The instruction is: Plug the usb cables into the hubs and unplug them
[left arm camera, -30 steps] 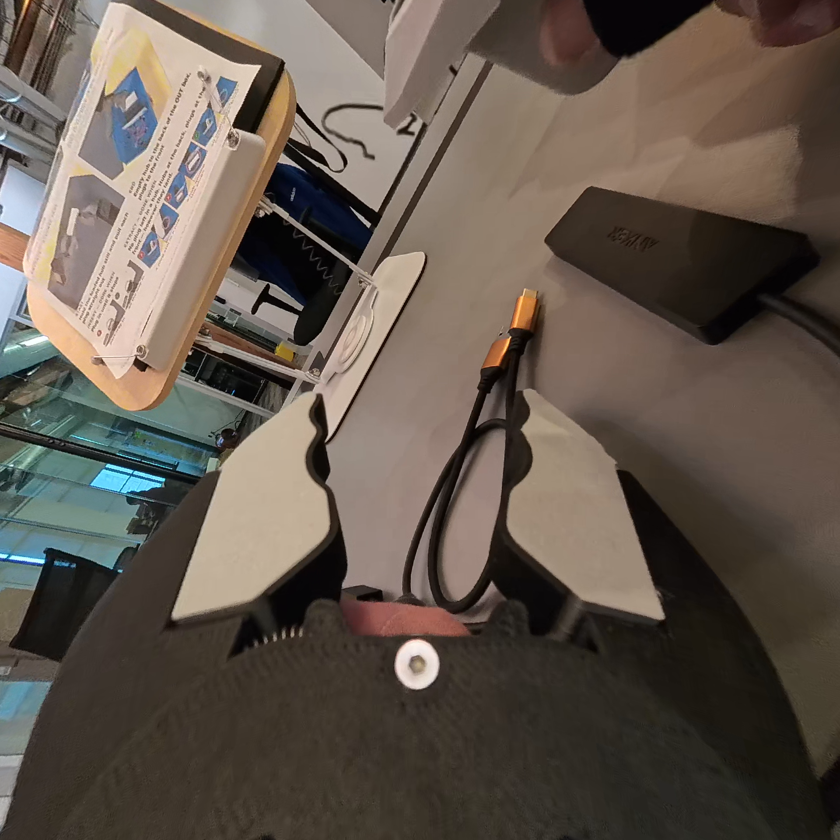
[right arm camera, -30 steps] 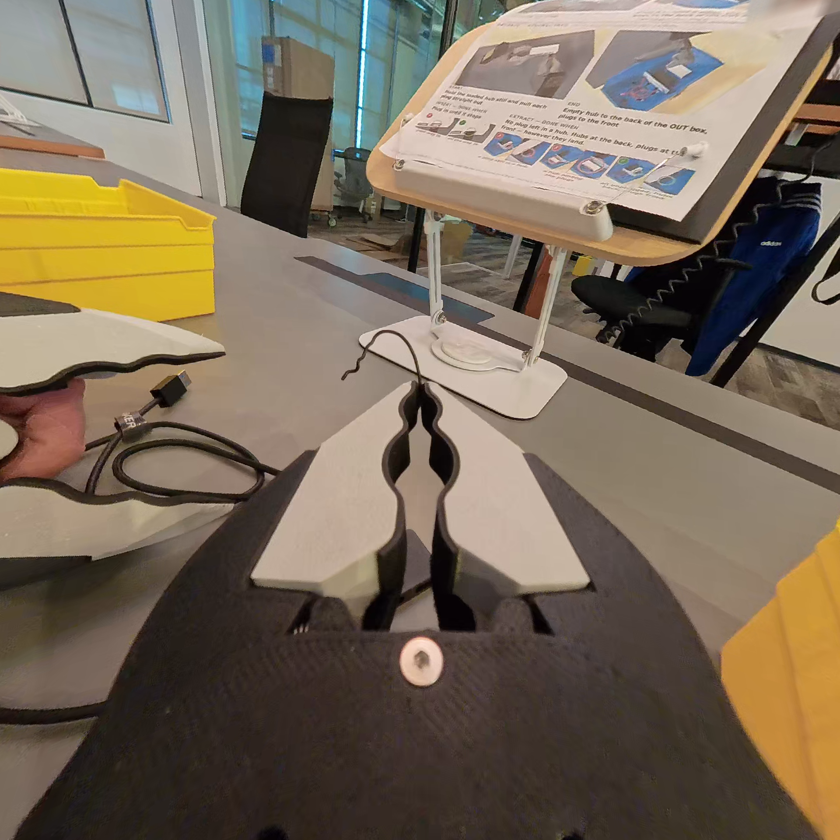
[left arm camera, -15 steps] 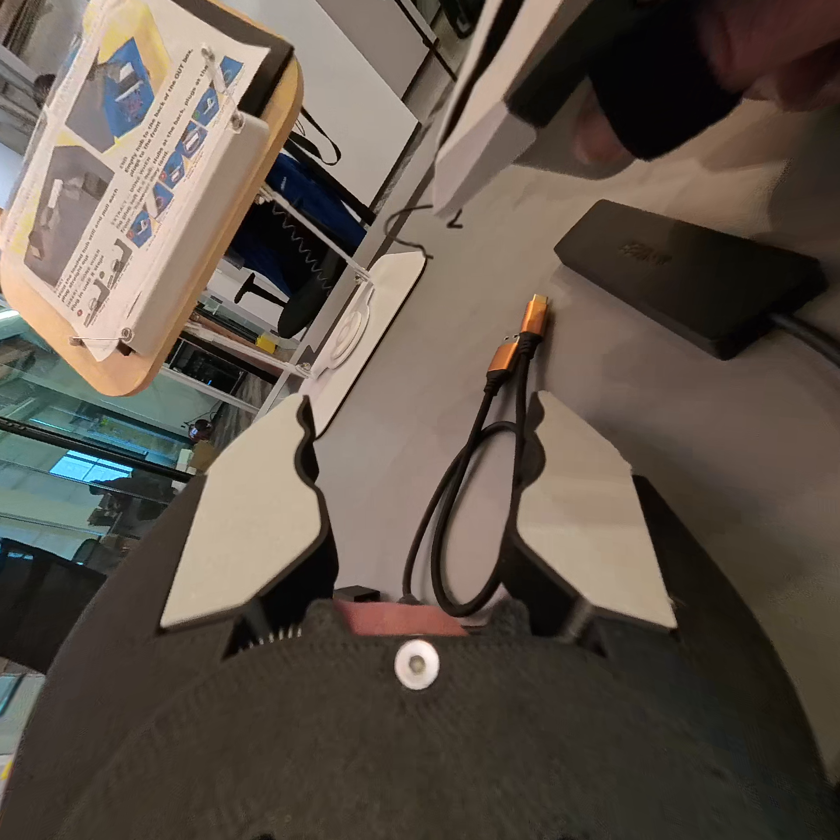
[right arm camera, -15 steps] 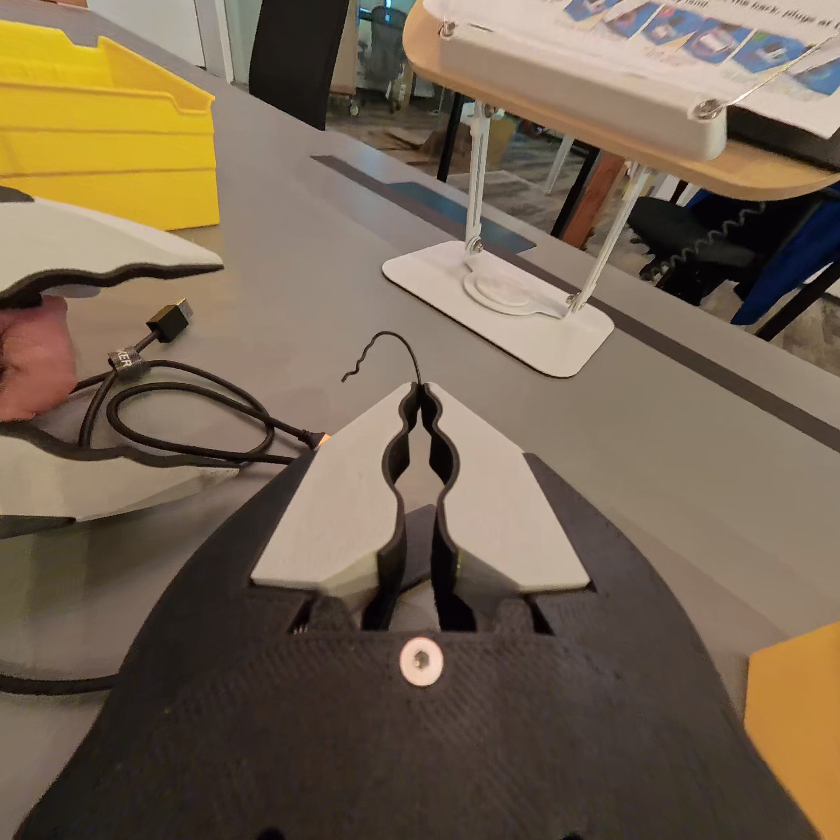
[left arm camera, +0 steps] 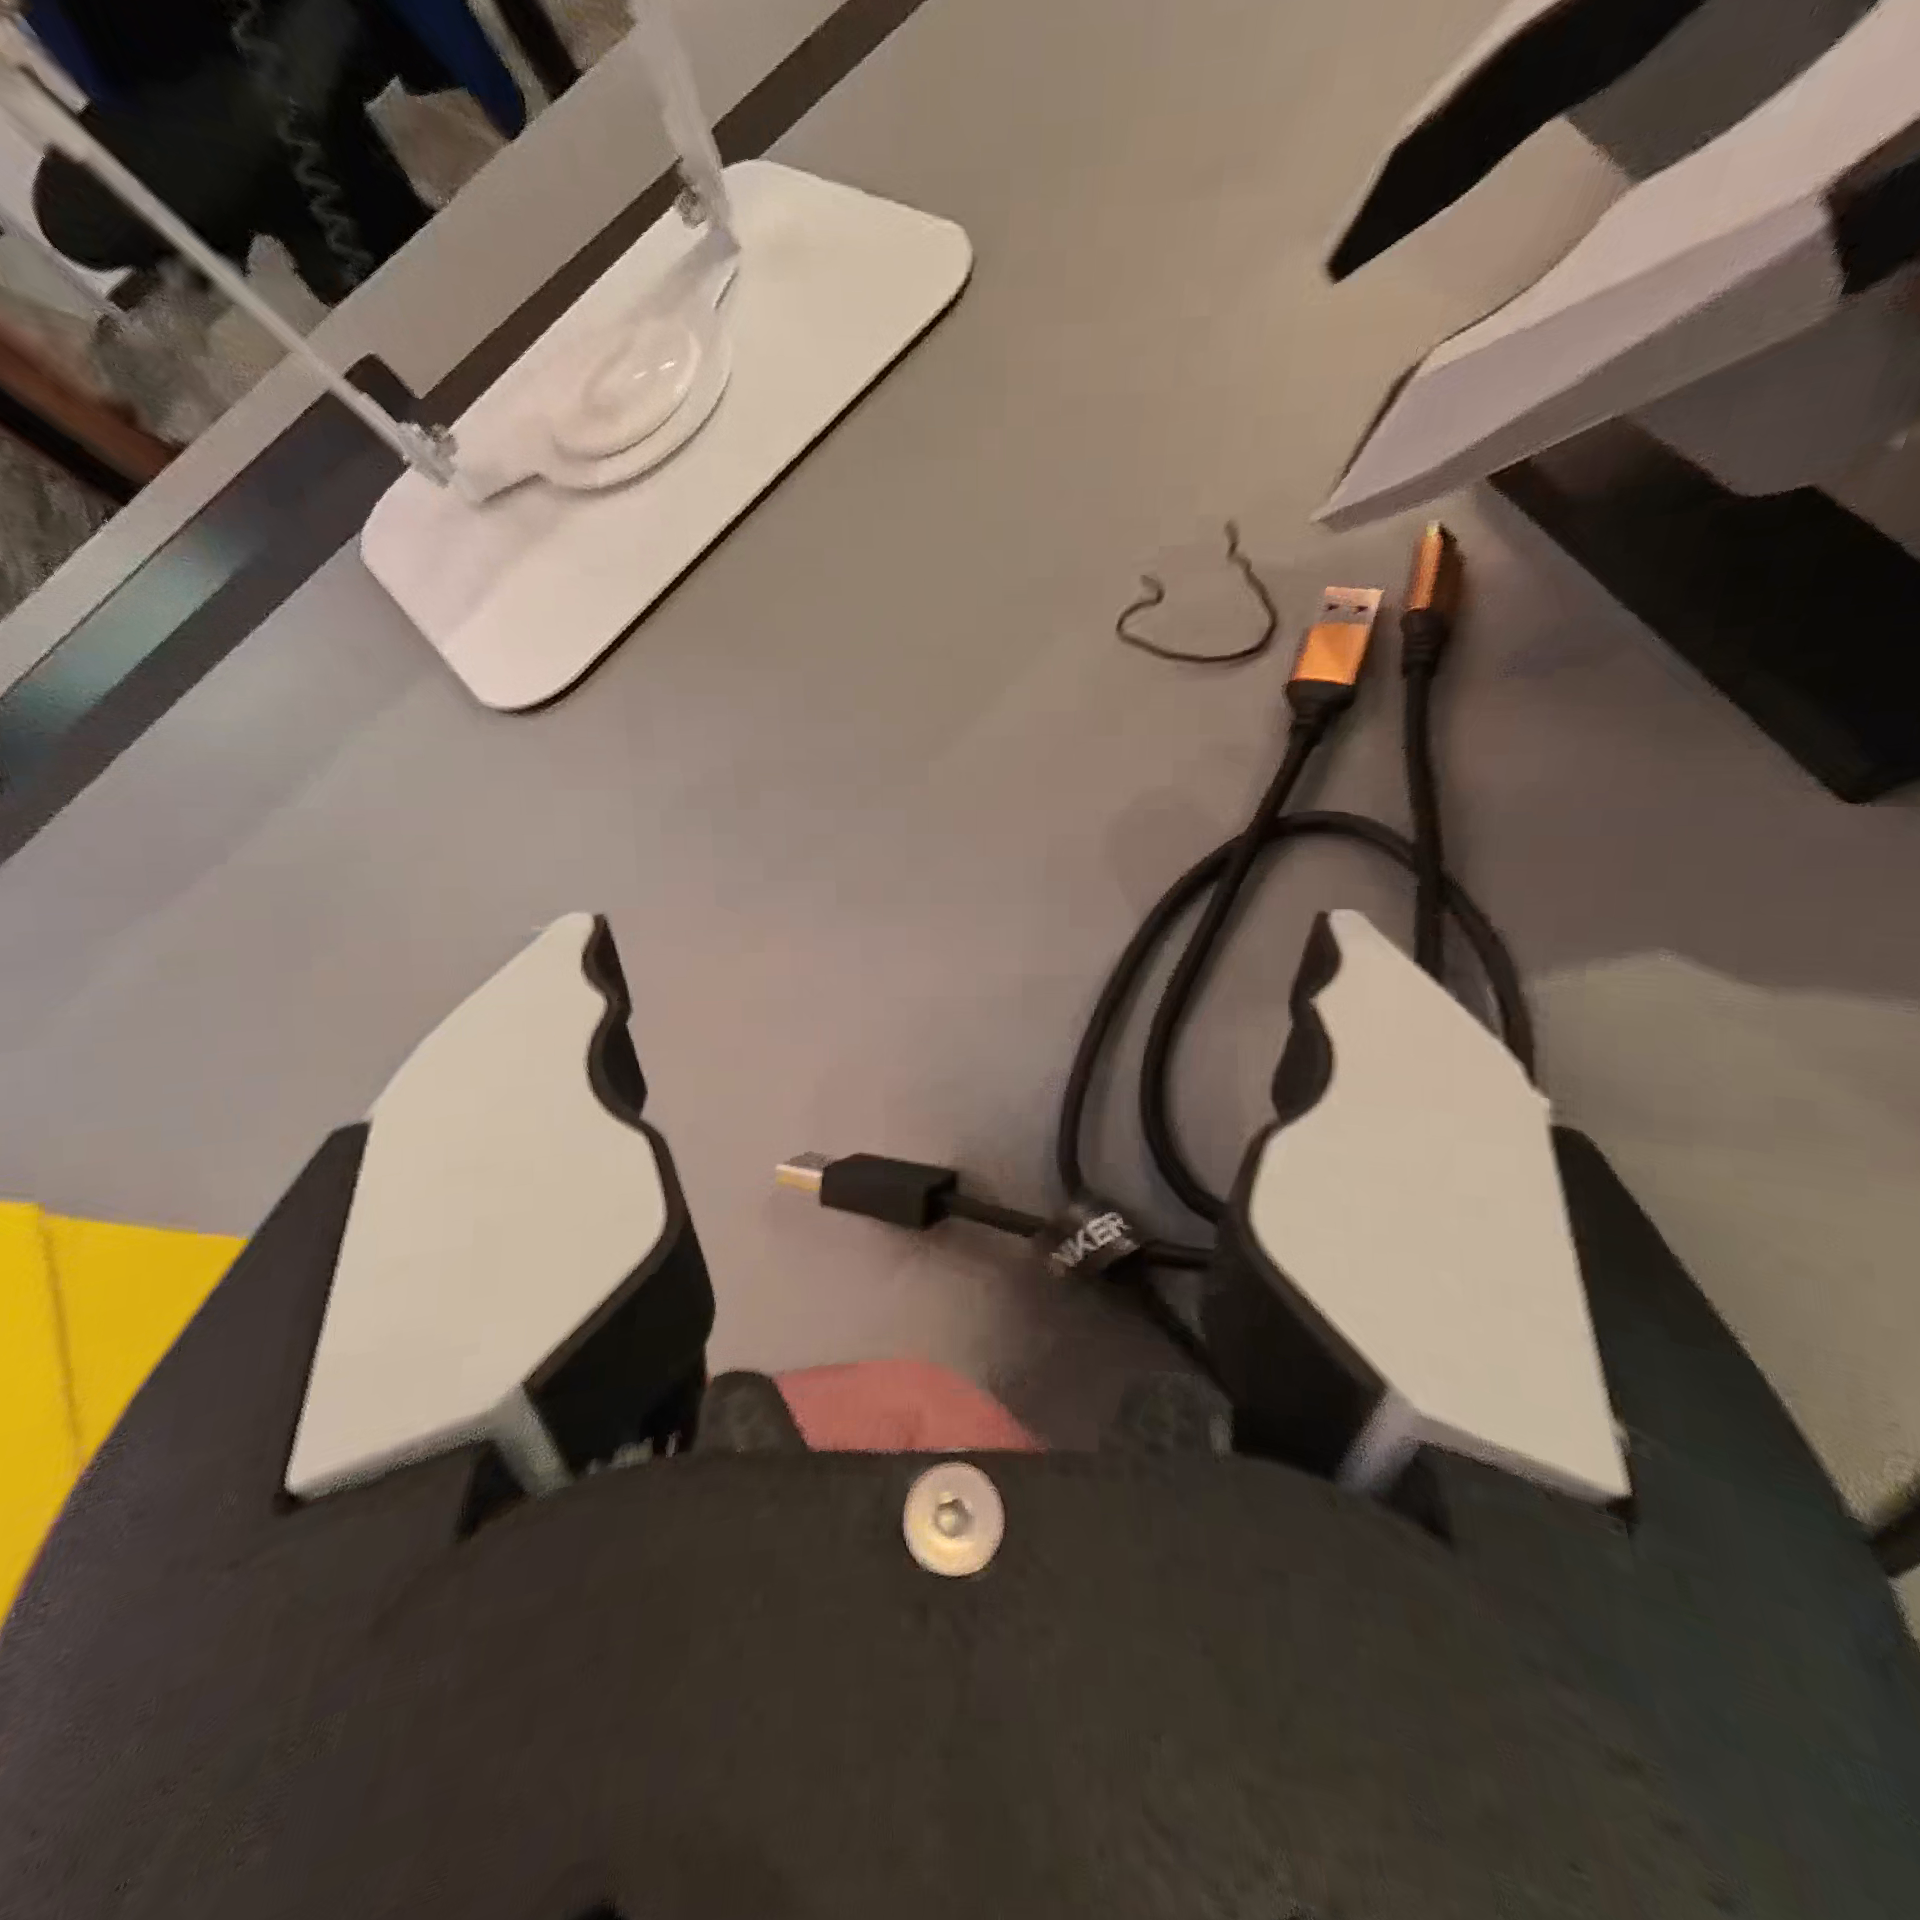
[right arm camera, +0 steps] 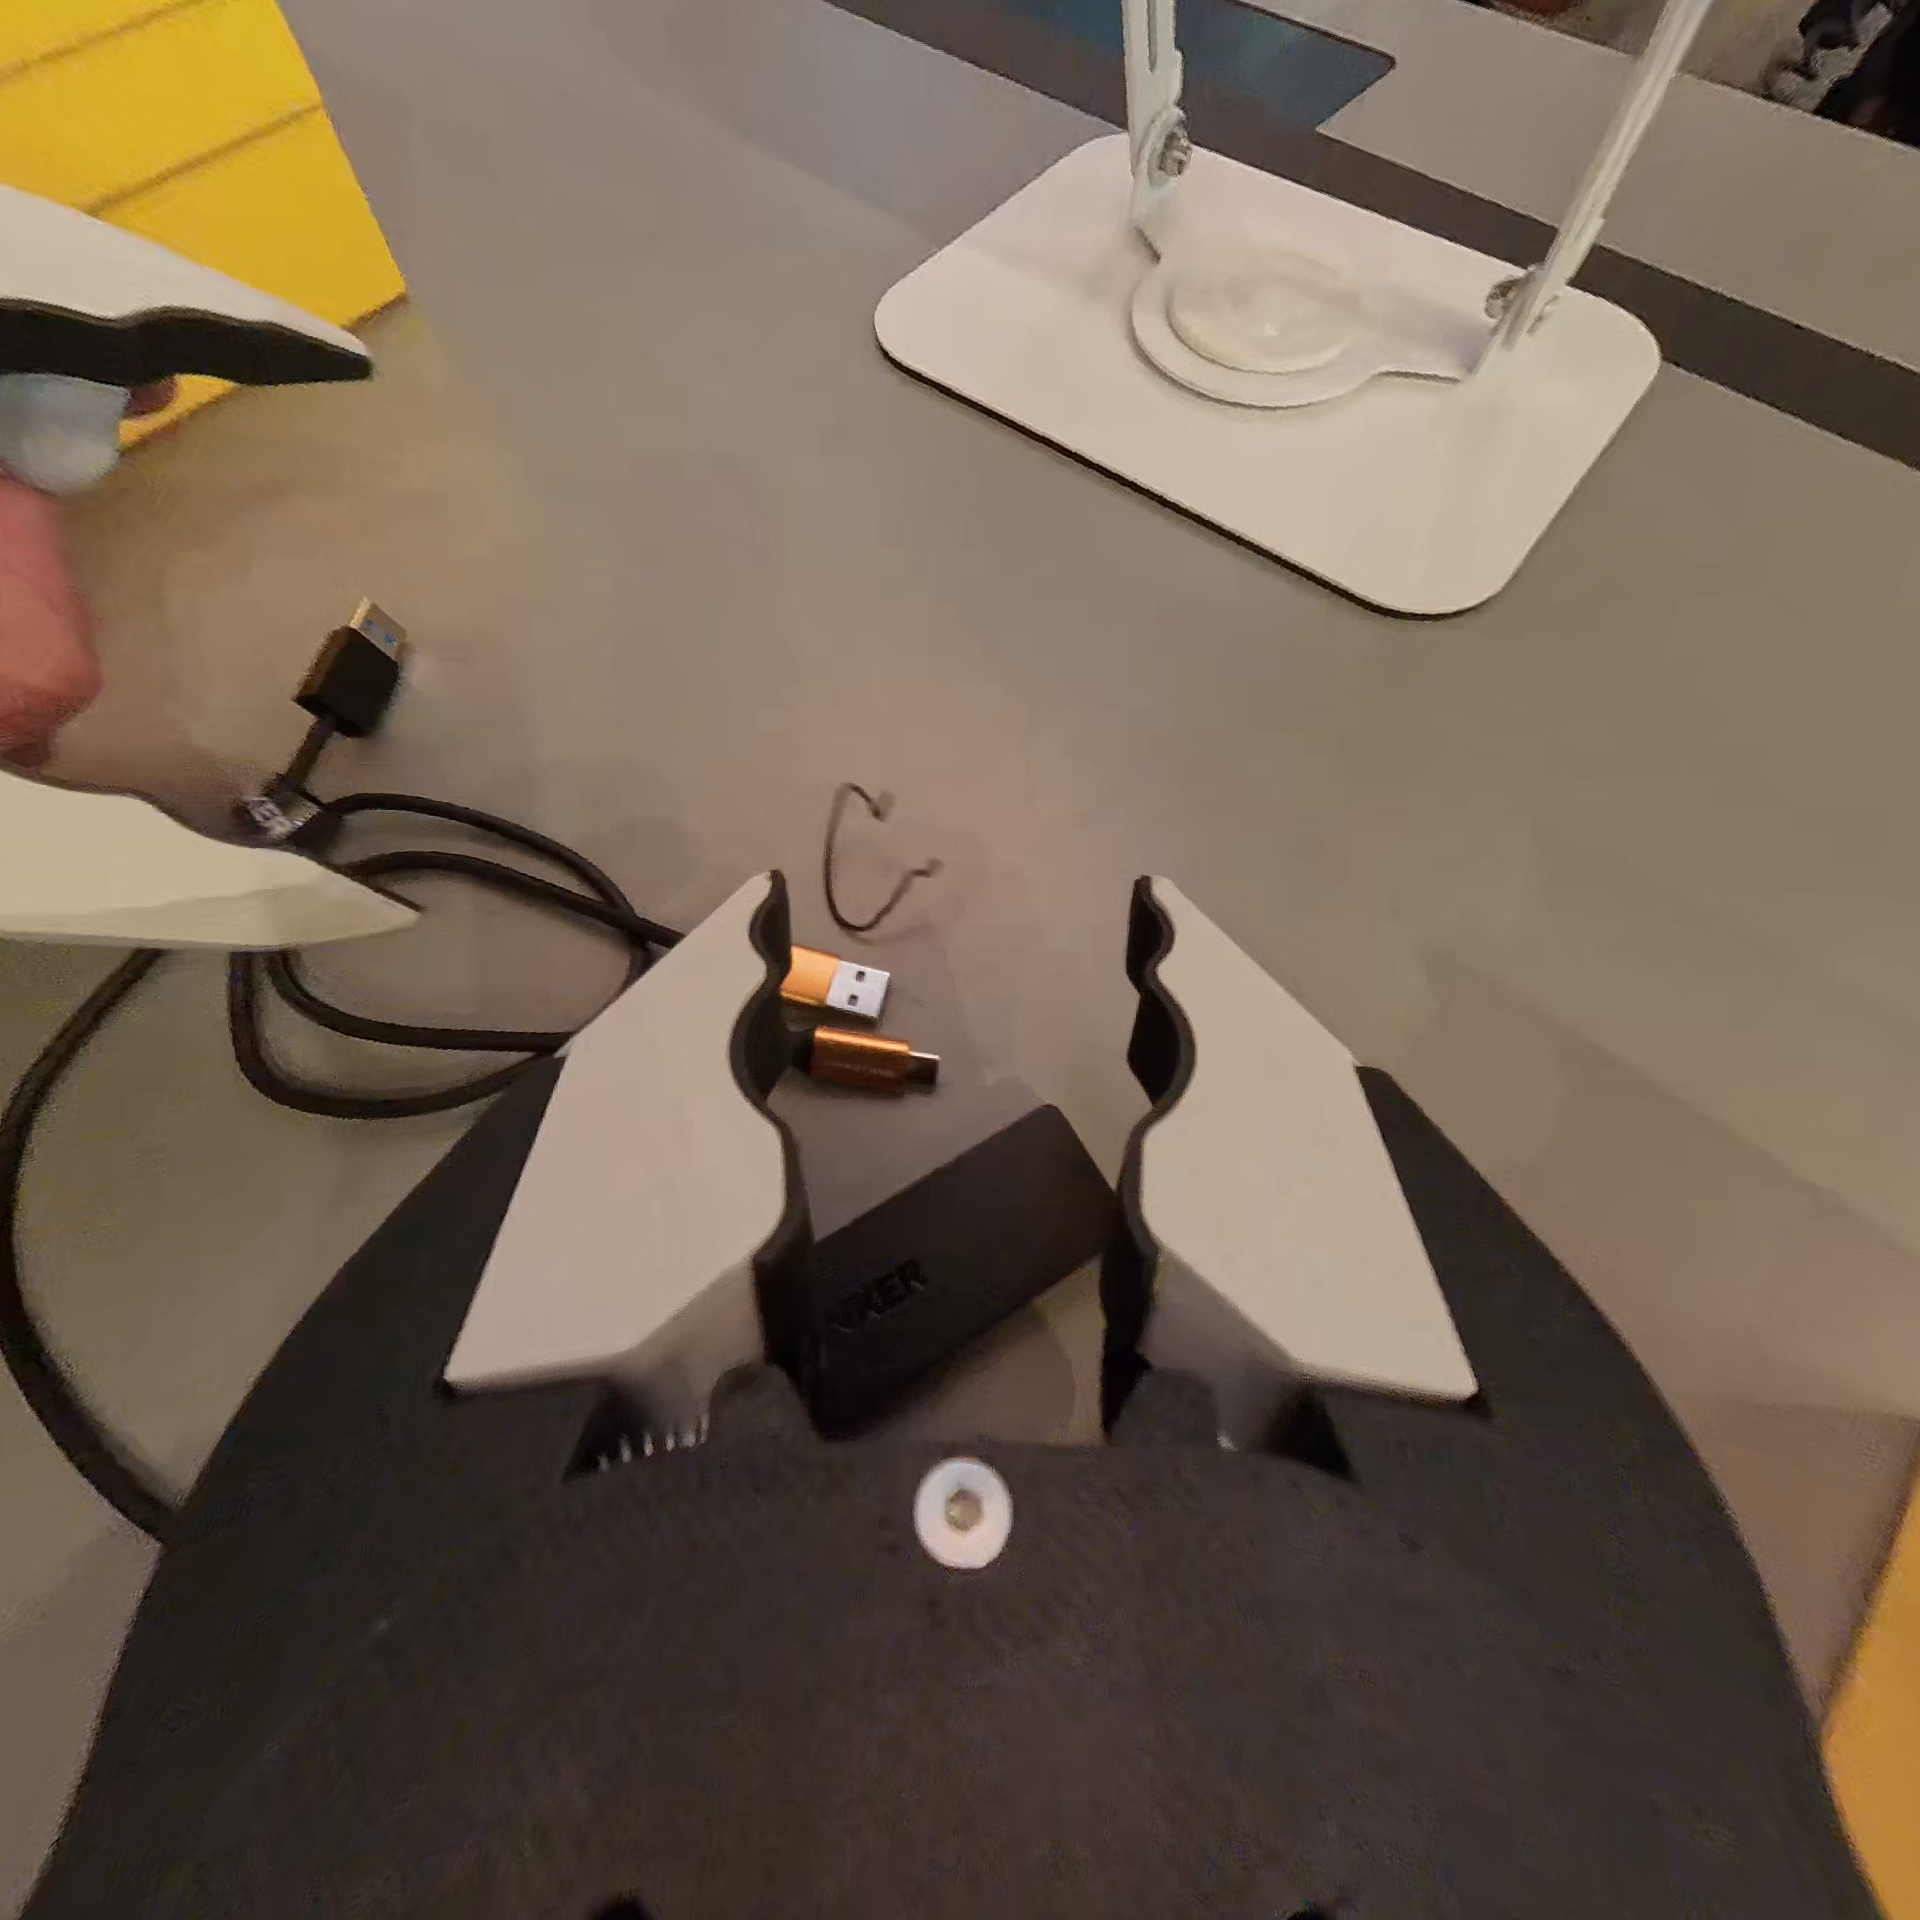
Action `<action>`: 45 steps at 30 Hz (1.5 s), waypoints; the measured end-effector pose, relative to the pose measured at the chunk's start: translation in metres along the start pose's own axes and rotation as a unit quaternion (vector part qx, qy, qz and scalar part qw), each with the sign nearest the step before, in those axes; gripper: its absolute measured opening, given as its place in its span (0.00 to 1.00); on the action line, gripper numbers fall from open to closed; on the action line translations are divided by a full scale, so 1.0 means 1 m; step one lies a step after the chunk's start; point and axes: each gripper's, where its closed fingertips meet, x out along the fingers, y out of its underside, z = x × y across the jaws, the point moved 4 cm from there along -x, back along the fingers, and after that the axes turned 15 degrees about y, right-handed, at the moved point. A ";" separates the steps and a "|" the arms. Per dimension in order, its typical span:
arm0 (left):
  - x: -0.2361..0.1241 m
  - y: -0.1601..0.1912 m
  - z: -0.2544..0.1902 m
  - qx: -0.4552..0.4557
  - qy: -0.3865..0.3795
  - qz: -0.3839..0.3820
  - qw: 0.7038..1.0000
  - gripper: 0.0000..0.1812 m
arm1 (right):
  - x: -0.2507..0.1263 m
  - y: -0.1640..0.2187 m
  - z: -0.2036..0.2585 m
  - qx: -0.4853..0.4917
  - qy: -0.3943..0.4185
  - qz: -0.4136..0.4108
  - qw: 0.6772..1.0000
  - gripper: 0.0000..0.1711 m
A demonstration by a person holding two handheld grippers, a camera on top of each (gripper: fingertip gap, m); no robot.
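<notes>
My right gripper (right arm camera: 956,899) had opened wide since 0.5 s ago, when it was nearly closed, and both cams had tilted down to the table (left arm camera: 883,831). I judged this as prep to grasp, nothing plugged yet. The black hub (right arm camera: 956,1268) lay between the right fingers, not gripped. The two orange plugs (right arm camera: 847,1023) lay just beyond it, near the thin wire scrap (right arm camera: 844,883). My left gripper (left arm camera: 961,930) was wide too, empty, above the black plug (left arm camera: 878,1190) and the coiled cable (left arm camera: 1164,987).

Grey table (left arm camera: 831,790) bears cables (left arm camera: 1174,997), hub (right arm camera: 966,1268), stand base (right arm camera: 1299,416), seemingly wire scrap (right arm camera: 862,873).
</notes>
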 end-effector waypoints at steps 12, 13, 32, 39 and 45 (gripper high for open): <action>0.010 0.031 0.014 -0.077 0.056 0.054 0.994 0.68 | 0.013 0.043 -0.044 0.018 0.055 0.098 0.994 0.59; 0.011 0.032 0.013 -0.075 0.060 0.060 0.994 0.70 | 0.014 0.044 -0.044 0.013 0.061 0.098 0.993 0.61; 0.011 0.047 0.020 -0.152 0.049 0.122 0.980 0.81 | 0.005 0.053 -0.032 -0.006 0.042 0.098 0.994 0.79; 0.005 0.050 0.021 -0.158 0.032 0.115 0.980 0.78 | 0.005 0.056 -0.024 -0.025 0.025 0.110 0.993 0.94; 0.007 0.053 0.022 -0.180 0.052 0.121 0.975 0.78 | 0.004 0.057 -0.022 -0.020 0.031 0.111 0.993 0.94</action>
